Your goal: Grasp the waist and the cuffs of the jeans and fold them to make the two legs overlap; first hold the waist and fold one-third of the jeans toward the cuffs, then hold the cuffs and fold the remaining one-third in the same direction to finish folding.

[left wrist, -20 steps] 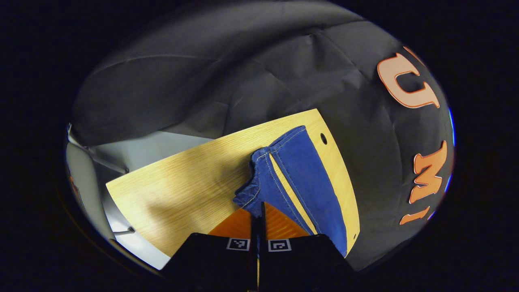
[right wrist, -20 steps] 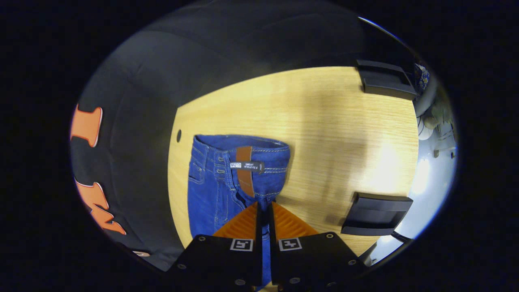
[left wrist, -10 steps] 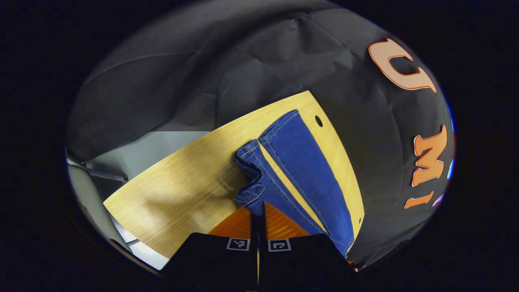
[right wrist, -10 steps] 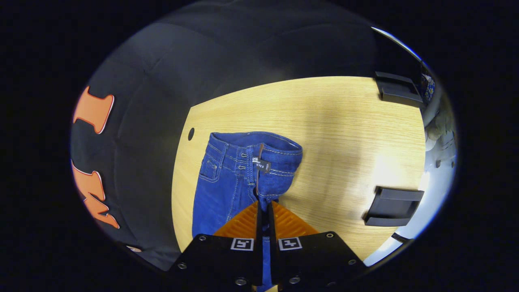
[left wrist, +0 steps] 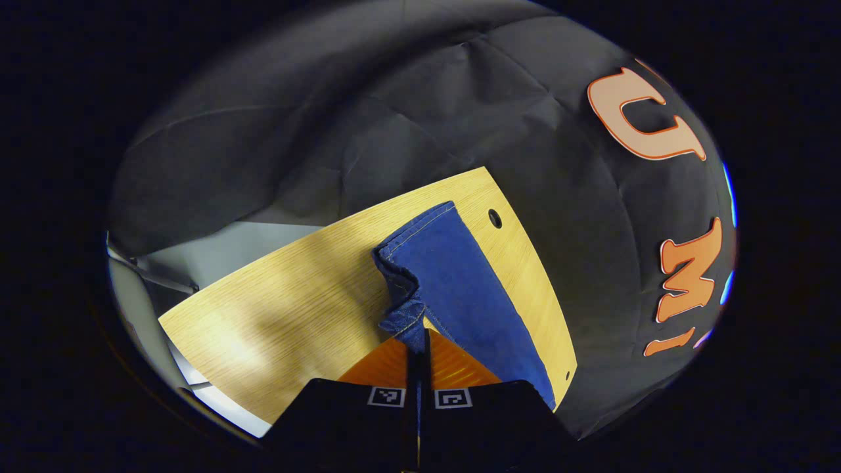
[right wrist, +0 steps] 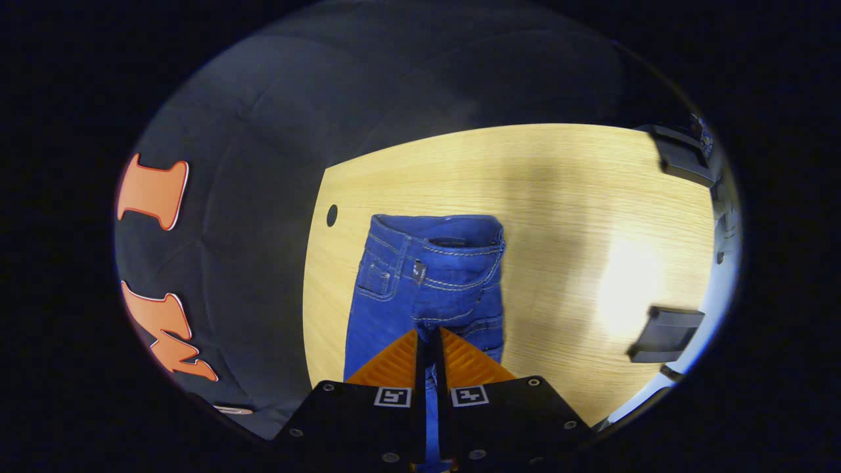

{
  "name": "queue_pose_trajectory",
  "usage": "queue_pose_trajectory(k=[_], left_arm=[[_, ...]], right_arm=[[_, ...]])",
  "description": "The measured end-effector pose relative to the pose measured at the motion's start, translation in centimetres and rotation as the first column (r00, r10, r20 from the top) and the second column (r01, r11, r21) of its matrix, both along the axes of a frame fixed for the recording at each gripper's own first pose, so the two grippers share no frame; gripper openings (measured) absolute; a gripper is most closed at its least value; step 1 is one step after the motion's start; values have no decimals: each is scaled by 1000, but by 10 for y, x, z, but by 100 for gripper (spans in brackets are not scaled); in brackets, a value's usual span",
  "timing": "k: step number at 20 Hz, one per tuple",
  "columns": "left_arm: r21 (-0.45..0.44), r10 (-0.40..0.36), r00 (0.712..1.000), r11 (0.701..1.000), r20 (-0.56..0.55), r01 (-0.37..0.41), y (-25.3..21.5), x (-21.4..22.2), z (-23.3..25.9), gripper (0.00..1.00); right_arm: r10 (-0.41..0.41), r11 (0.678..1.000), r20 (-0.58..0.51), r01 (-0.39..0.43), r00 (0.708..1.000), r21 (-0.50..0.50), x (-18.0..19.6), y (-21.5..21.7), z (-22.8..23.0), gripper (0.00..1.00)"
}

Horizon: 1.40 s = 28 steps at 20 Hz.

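Blue jeans lie on the wooden table (left wrist: 282,295). In the left gripper view, the cuff end of the jeans (left wrist: 453,276) reaches toward the table's far edge, one leg laid over the other. My left gripper (left wrist: 418,336) is shut on the raised near cuff. In the right gripper view, the waist of the jeans (right wrist: 433,263) lies ahead with its pocket and waistband showing. My right gripper (right wrist: 427,336) is shut on the denim just below the waist, at the folded edge.
A round hole (left wrist: 495,218) sits in the table near the jeans, the same hole (right wrist: 332,215) showing left of the waist. Two black holders (right wrist: 665,326) (right wrist: 683,161) stand at the table's right side. Bare wood (right wrist: 591,217) stretches right of the jeans.
The near leg has been carried over onto the far leg, closing the strip of table between them. At the waist, the inner label and leather patch have turned out of sight as the halves closed.
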<state>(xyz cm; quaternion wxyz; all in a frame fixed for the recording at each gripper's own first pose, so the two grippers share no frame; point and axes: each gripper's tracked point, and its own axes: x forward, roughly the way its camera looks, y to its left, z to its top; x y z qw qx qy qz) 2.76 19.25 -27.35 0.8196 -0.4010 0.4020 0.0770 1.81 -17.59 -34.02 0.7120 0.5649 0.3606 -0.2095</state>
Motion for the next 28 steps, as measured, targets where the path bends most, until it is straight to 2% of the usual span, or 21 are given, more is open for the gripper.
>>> queue_pose_trajectory(k=[4, 6, 13, 17, 19, 21, 23, 25, 27, 28], left_arm=[[28, -16, 1000, 999, 7, 16, -11, 28, 3, 2], [36, -12, 1000, 999, 27, 11, -7, 43, 11, 2], [75, -49, 998, 996, 30, 46, -21, 100, 10, 2], [85, -21, 999, 996, 29, 18, -16, 148, 10, 2], [104, 19, 1000, 994, -15, -18, -7, 166, 3, 2], [116, 30, 999, 993, -42, -25, -4, 185, -4, 2], [146, -1, 996, 989, -93, 14, -12, 201, -18, 2], [215, -18, 991, 976, -134, 47, -14, 205, -31, 2], [235, -40, 992, 970, -118, 67, -20, 217, -27, 6], [226, -48, 995, 972, -91, 68, -19, 223, -15, 2]], right_arm=[[48, 999, 2, -48, 999, 27, 43, 13, -4, 8], [76, 997, -8, -76, 997, 7, 56, 15, -7, 8], [66, 997, 9, -67, 998, 29, 101, 11, -2, 8], [44, 998, 43, -46, 998, 41, 140, 6, 10, 8], [23, 999, 52, -25, 998, 45, 162, 1, 19, 8], [38, 999, 42, -40, 998, 30, 183, -1, 15, 8], [38, 999, 6, -38, 999, 39, 200, 5, 7, 9], [42, 998, -2, -42, 999, 44, 212, 14, 6, 9], [17, 998, -28, -15, 999, 68, 216, 13, 5, 9], [7, 995, -29, -4, 1000, 99, 218, 13, 6, 9]])
